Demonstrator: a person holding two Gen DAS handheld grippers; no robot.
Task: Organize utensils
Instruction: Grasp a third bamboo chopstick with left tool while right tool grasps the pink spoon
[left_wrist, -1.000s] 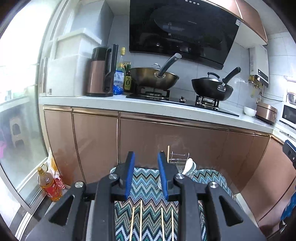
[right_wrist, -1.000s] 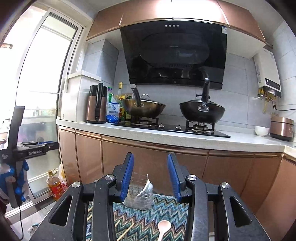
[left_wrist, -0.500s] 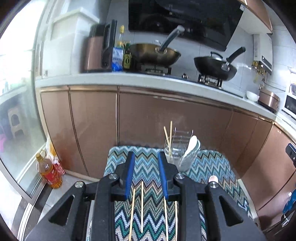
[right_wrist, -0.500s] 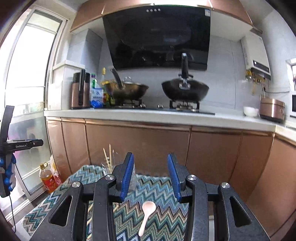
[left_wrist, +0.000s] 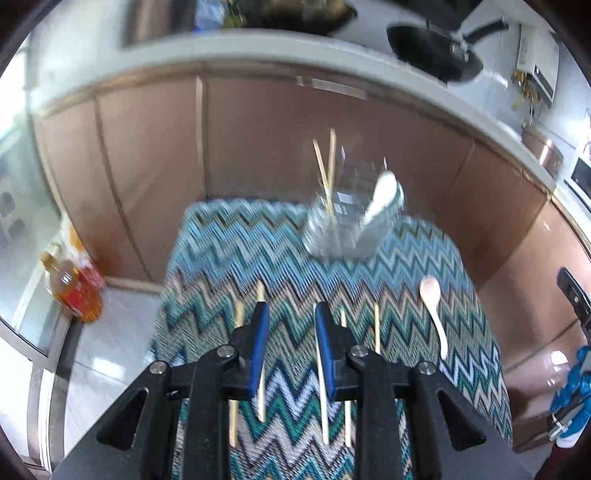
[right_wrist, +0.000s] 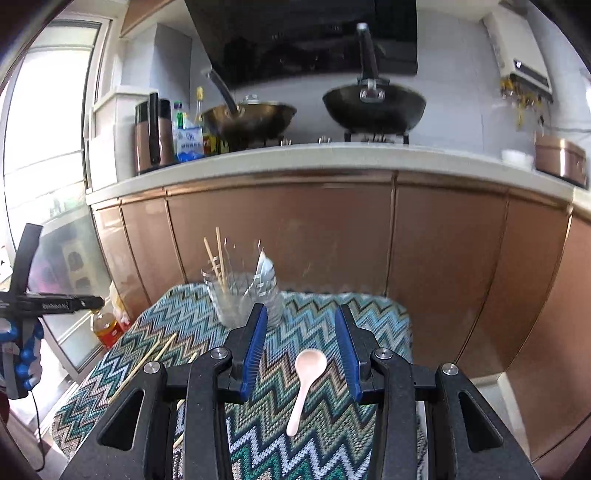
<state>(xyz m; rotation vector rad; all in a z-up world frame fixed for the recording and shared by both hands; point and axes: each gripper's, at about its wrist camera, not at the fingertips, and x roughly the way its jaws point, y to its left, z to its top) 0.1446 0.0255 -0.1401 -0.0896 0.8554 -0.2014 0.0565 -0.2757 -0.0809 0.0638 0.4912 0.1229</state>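
Four loose chopsticks (left_wrist: 321, 380) are lying side by side on the near part of the zigzag-patterned tabletop (left_wrist: 406, 258), and I am now looking down on them, where a second ago both cameras were showing mostly stove and cabinets. I am bringing the left gripper (left_wrist: 289, 334) lower and tipping it forward, so its fingers, released and holding nothing, are now straddling the middle of the chopstick row. To the right, I am lowering the right gripper (right_wrist: 301, 345) too; its fingers are parted and empty, and the pale pink spoon (right_wrist: 304, 384) is lying on the cloth squarely between them in the right wrist view, bowl pointing away from me. At the far end of the tabletop the clear holder (left_wrist: 351, 225) is standing upright, already carrying two chopsticks and a white spoon. To my eye this means both hands are closing in on their pickups: chopsticks for the left, spoon for the right, with the holder as the likely destination. Neither gripper is touching its utensil yet, as far as I can tell.
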